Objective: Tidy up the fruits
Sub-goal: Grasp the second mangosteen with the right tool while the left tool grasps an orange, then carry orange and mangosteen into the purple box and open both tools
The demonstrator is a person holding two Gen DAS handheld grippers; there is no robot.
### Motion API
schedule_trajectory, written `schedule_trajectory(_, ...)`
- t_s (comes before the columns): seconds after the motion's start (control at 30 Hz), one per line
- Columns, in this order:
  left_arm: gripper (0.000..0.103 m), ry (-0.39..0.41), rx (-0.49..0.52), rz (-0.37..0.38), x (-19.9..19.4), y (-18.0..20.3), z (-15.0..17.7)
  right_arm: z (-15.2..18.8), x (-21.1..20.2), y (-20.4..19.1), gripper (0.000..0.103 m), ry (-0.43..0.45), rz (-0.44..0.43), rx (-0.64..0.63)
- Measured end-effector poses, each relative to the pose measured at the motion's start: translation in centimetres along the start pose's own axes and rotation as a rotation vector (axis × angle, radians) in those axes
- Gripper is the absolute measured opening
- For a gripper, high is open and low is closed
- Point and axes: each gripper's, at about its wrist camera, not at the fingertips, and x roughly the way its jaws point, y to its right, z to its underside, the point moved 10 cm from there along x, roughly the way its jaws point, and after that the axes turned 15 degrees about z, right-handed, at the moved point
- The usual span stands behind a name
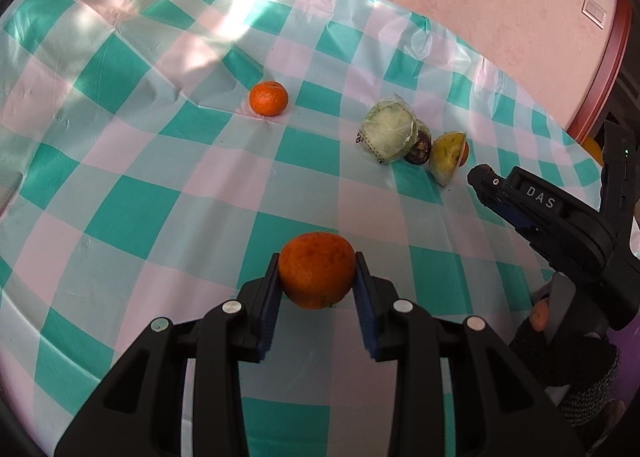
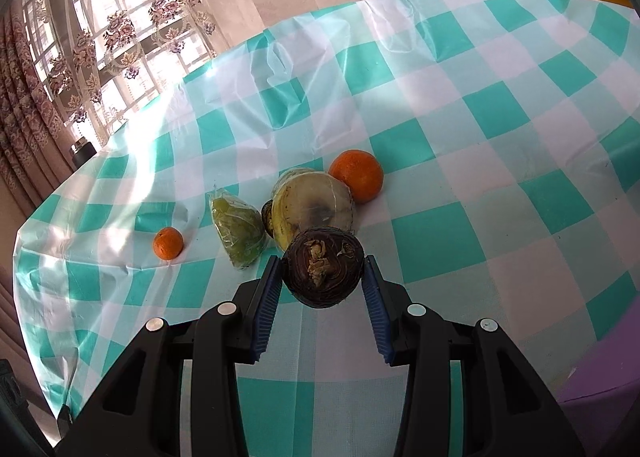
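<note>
At lower centre of each view, left tongs clamp one orange; right tongs grip one dark fruit. Two oranges and two wrapped fruits sit mid-counter.

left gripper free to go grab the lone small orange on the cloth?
Probably not yet: the left gripper is already shut on an orange. The path over the cloth to the small orange looks unobstructed.

Bare checked tabletop wide open left of the left gripper, one small orange alone far ahead, wrapped produce cluster crowding just ahead of the right gripper, open cloth to its right.
</note>
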Motion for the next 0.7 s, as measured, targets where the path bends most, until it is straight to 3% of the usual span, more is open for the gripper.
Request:
schedule_trajectory(0.37,0.034,0.004,-0.019,0.012,-4.0,-1.7,2.6,6.9,-6.0,-2.3,0.041,-0.022,-0.015,-0.059)
schedule_trajectory(0.7,0.034,-0.011,0.013,0.027,-4.6,-1.5,3.3,12.2,-11.1,-3.0,0.041,-0.022,-0.017,-0.169)
